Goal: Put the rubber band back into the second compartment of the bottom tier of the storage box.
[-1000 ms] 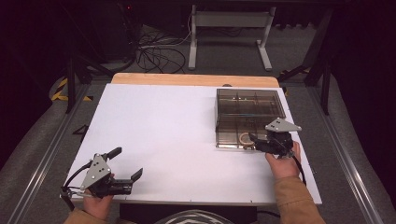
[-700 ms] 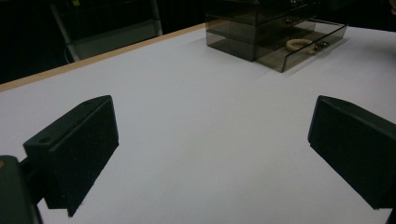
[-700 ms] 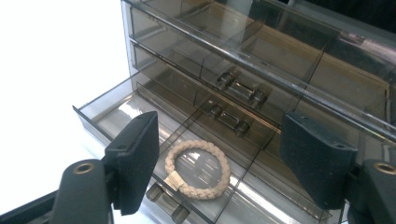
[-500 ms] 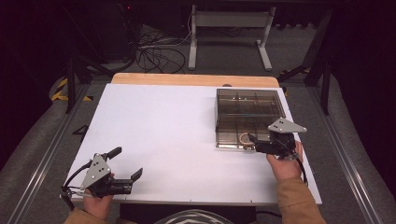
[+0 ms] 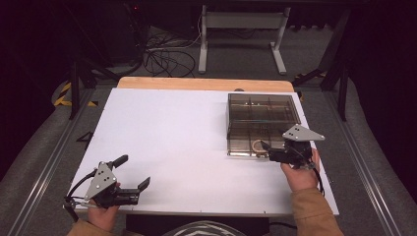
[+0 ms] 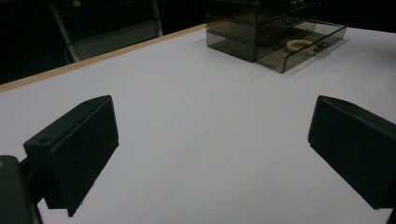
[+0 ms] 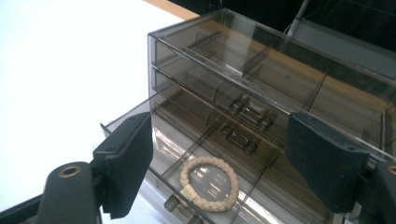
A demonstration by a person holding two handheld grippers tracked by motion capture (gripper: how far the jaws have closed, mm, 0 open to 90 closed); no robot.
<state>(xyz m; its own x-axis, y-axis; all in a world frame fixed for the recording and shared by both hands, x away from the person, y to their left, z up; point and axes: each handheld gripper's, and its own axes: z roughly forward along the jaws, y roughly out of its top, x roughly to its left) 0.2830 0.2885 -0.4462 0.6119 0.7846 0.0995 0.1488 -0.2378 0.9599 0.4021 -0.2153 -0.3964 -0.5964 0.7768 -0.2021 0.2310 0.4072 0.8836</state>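
Note:
A smoky clear drawer box (image 5: 263, 115) stands at the table's right. Its bottom drawer (image 5: 242, 150) is pulled out toward the near edge, and a beige braided ring (image 5: 257, 145) lies in it. My right gripper (image 5: 265, 150) hovers at the drawer's front, open; its jaws have just been opening, with nothing gripped between them. In the right gripper view the braided ring (image 7: 210, 184) lies flat in the drawer (image 7: 126, 122) below my right gripper (image 7: 224, 144). My left gripper (image 5: 132, 173) rests open at the near left corner. The left gripper view looks across my left gripper (image 6: 210, 154) at the box (image 6: 247, 32) far off.
The white table (image 5: 172, 132) has a wooden strip (image 5: 196, 83) along its far edge. The box's upper drawers (image 7: 252, 112) are pushed in, with small handles on their fronts. Beyond the table stand a metal frame (image 5: 241, 29) and cables (image 5: 162, 59) on the dark floor.
The right gripper has drawn back slightly from the box toward the person, its jaws a little wider. The left gripper has stayed put.

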